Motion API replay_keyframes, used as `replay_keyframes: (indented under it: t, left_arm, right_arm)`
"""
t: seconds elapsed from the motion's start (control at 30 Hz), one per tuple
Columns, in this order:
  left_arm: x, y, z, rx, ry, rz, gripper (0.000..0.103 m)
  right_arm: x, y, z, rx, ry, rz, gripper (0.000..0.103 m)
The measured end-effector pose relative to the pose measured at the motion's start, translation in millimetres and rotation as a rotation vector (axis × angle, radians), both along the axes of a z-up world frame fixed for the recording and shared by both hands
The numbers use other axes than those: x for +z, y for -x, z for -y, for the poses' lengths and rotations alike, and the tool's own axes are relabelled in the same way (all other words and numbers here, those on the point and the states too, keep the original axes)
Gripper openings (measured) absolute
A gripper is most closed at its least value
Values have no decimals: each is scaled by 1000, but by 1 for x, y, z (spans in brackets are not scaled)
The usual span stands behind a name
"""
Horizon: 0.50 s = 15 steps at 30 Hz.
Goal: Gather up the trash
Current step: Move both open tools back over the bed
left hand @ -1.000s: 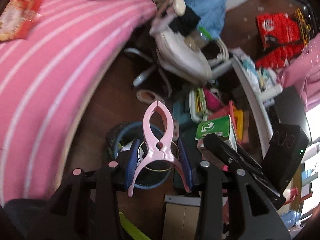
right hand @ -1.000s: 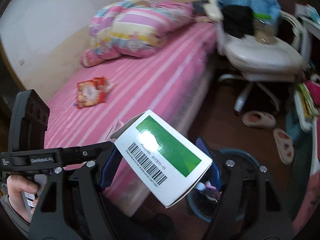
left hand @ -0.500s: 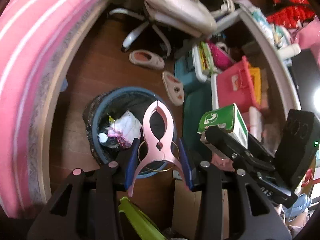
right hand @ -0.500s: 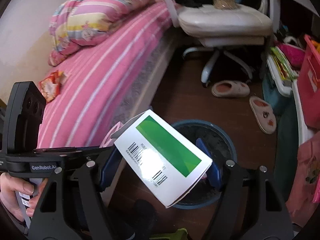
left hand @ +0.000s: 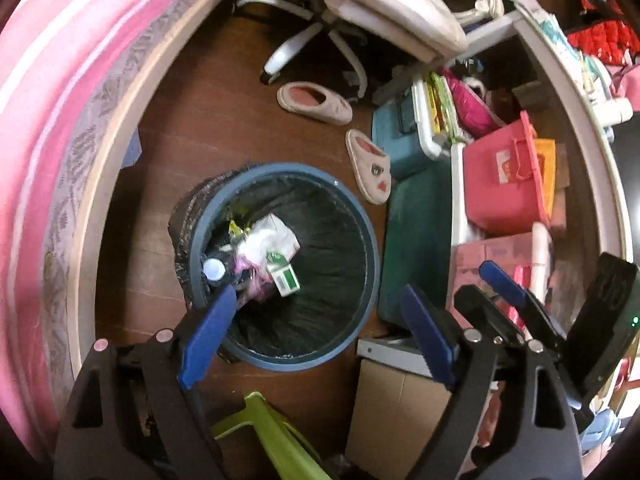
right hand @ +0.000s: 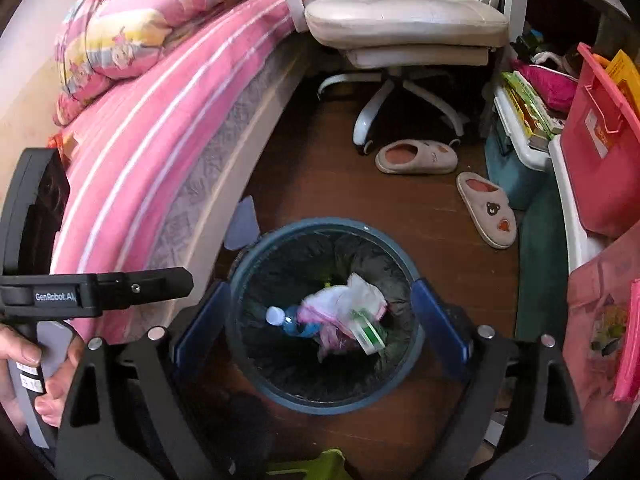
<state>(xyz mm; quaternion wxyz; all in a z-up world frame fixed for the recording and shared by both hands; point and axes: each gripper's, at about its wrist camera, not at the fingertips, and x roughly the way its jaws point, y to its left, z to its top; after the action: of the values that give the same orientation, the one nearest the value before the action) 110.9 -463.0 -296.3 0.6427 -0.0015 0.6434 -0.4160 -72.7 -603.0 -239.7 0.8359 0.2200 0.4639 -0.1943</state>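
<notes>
A round blue trash bin [left hand: 372,236] with a black liner stands on the wooden floor; it also shows in the right wrist view [right hand: 408,264]. Inside lie a green-and-white box [left hand: 284,278] [right hand: 370,334], a white plastic bag [left hand: 270,236] [right hand: 352,292] and a bottle with a white cap [left hand: 214,269] [right hand: 276,315]. My left gripper [left hand: 316,336] is open and empty above the bin's near rim. My right gripper [right hand: 320,320] is open and empty, straight over the bin. The right gripper's blue fingers [left hand: 500,280] also show at the right of the left wrist view.
The pink striped bed [right hand: 152,128] runs along the left. A white office chair [right hand: 404,28] stands beyond the bin, with two slippers [right hand: 486,208] on the floor. Red storage boxes [left hand: 504,184] and a cardboard box [left hand: 396,412] crowd the right. A green stool [left hand: 276,436] is just below.
Both grippers have opened over the bin. The pink clip has left the left gripper and the green-and-white box has left the right; the box now lies in the bin.
</notes>
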Motion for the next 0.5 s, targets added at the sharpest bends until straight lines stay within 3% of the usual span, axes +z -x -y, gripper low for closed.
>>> replay_keyframes:
  t: [0.13,0.27,0.5]
  left_arm:
    - [31,-8,-27,98,88,23,86]
    - [76,-22,-72,227,202,107,88]
    - [136,-67,-201,472,328,216,90]
  right_arm:
    - [29,-15,-19,38,-9,91,91]
    - [66,-43,-54,112,-3,197,93]
    - [127,-122,-139,276,-21,361,95]
